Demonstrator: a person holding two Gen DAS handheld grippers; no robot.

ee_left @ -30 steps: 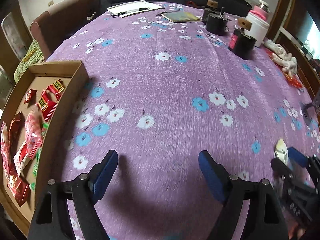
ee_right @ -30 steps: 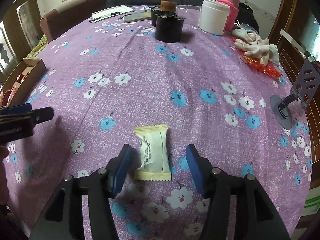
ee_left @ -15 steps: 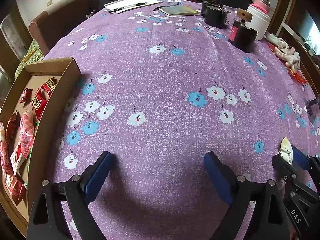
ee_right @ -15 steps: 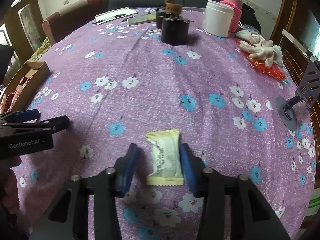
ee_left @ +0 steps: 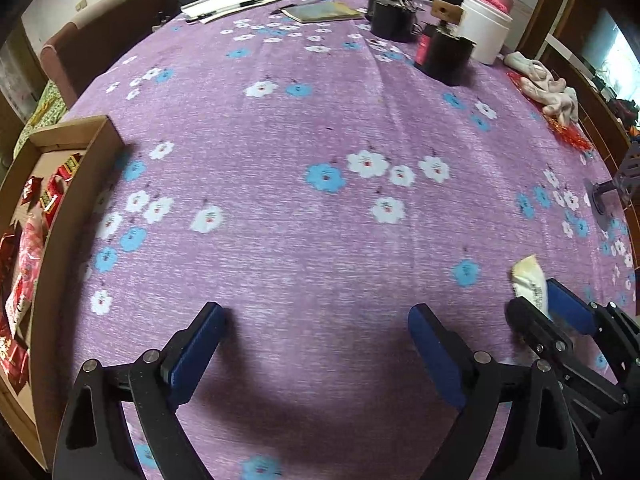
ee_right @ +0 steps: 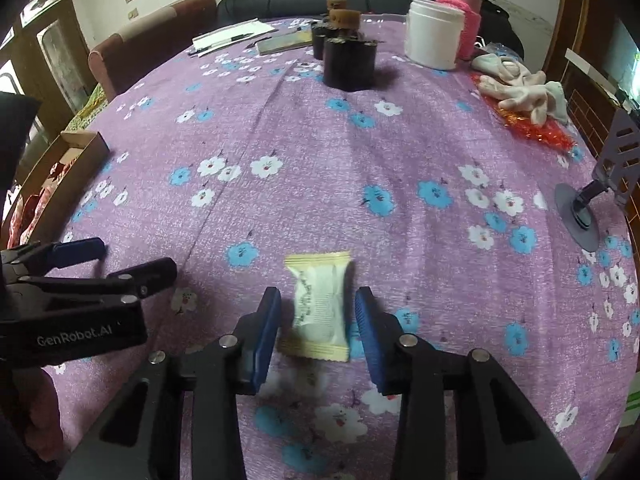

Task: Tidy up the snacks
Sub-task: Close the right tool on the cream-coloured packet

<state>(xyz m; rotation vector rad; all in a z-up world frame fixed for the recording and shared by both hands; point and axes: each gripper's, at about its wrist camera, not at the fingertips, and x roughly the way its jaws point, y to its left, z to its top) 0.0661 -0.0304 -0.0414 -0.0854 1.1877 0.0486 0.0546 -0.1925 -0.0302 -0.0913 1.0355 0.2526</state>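
A box [ee_left: 72, 184] of red snacks [ee_left: 28, 248] sits at the bench's [ee_left: 320, 120] left edge. Beside it, the left claw [ee_left: 316, 344] hangs wide open over bare purple cloth. Farther right, the right claw [ee_right: 316, 320] grips a pale wrapped snack [ee_right: 320, 304] on the flowered bench.

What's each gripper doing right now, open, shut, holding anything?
Left gripper: open, nothing between its jaws.
Right gripper: shut on the pale yellow snack packet, pads against both its sides.
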